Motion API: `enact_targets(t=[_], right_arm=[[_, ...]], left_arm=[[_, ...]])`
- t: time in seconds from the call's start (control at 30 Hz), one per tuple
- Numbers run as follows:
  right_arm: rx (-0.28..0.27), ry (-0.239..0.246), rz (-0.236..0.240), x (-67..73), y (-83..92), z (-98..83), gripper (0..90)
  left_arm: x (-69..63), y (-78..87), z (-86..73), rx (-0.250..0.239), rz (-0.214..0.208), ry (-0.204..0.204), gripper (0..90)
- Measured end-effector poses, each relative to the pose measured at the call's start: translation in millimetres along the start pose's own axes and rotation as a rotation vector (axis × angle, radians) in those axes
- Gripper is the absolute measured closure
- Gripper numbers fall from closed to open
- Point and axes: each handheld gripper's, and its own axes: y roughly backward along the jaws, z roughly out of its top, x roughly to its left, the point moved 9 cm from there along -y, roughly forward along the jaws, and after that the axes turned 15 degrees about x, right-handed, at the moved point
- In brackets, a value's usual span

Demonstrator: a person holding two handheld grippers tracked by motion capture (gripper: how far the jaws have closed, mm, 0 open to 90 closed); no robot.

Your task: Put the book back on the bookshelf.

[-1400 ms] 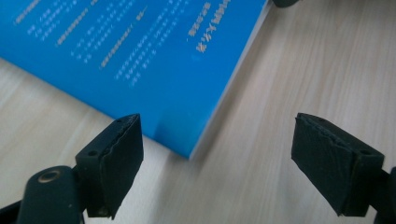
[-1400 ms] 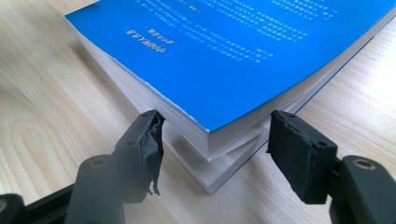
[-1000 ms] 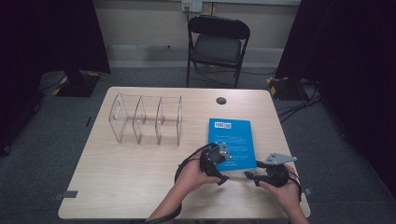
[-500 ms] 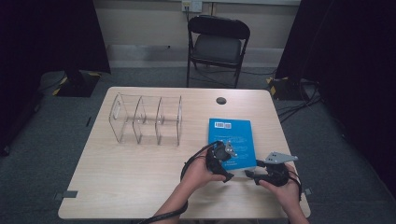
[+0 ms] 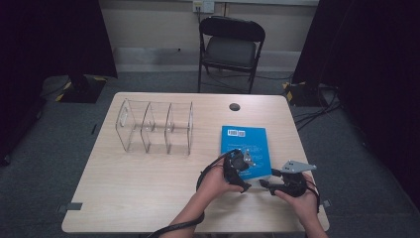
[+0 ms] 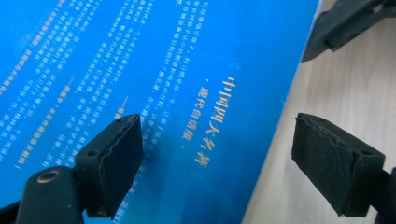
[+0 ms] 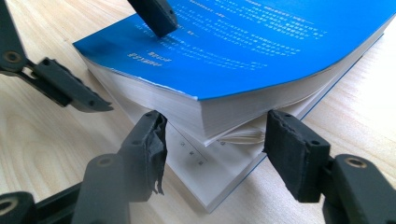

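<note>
Blue paperback book (image 5: 246, 148) flat on table (image 5: 148, 188), right half, near edge. Left gripper (image 6: 217, 154) fingers wide, over cover. Right gripper (image 7: 212, 154) fingers half-spread, astride lifted corner, gripping nothing. Thick, floppy, glossy (likely slippery); better pinch whole block near spine.
</note>
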Motion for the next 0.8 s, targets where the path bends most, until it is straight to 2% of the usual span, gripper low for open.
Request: enact_targets(t=[0.1, 0.2, 0.27, 0.33, 0.43, 0.47, 0.57, 0.6, 0.63, 0.67, 0.7, 0.73, 0.8], right_arm=[[0.000, -0.003, 0.001, 0.0, 0.0, 0.1, 39.5], [-0.002, -0.009, 0.000, 0.0, 0.4, 0.7, 39.8], [-0.005, -0.011, 0.004, 0.7, 1.0, 1.4, 41.4], [-0.005, -0.011, 0.003, 0.8, 1.1, 1.7, 41.4], [-0.011, -0.012, 0.004, 0.7, 1.3, 2.5, 41.4], [-0.012, -0.013, 0.003, 0.9, 1.6, 2.9, 41.4], [-0.016, -0.014, 0.002, 1.1, 2.0, 3.6, 41.4], [-0.019, -0.014, -0.002, 0.8, 2.4, 4.0, 41.5], [-0.021, -0.016, -0.002, 0.9, 2.6, 4.4, 41.5], [-0.026, -0.015, -0.001, 1.2, 3.0, 5.3, 41.7], [-0.026, -0.015, -0.001, 1.2, 3.0, 5.3, 41.7], [-0.030, -0.016, 0.000, 1.3, 3.5, 5.8, 41.8], [-0.031, -0.019, 0.002, 1.5, 3.5, 5.9, 41.8]], left_arm=[[0.5, -1.7, 1.9, 0.000, 0.007, 0.004, 15.8], [0.6, -4.0, 2.5, 0.008, 0.029, -0.013, 15.2], [0.4, -5.5, 4.7, -0.011, 0.028, 0.005, 15.1], [2.5, -5.5, 4.0, 0.007, 0.044, -0.015, 15.3], [2.9, -7.3, 7.2, -0.001, 0.052, 0.000, 16.0], [3.6, -7.5, 7.0, 0.012, 0.059, -0.016, 15.3], [3.0, -9.2, 9.1, 0.000, 0.070, -0.003, 15.3], [4.3, -9.2, 9.0, 0.005, 0.077, -0.013, 15.3], [4.0, -9.9, 10.5, -0.006, 0.076, -0.002, 15.4], [5.7, -9.9, 10.5, 0.005, 0.090, -0.015, 15.5], [5.7, -9.9, 10.5, 0.005, 0.090, -0.015, 15.8], [5.7, -10.3, 11.8, -0.008, 0.093, 0.006, 16.7], [6.7, -10.1, 11.4, -0.004, 0.091, 0.000, 16.7]])
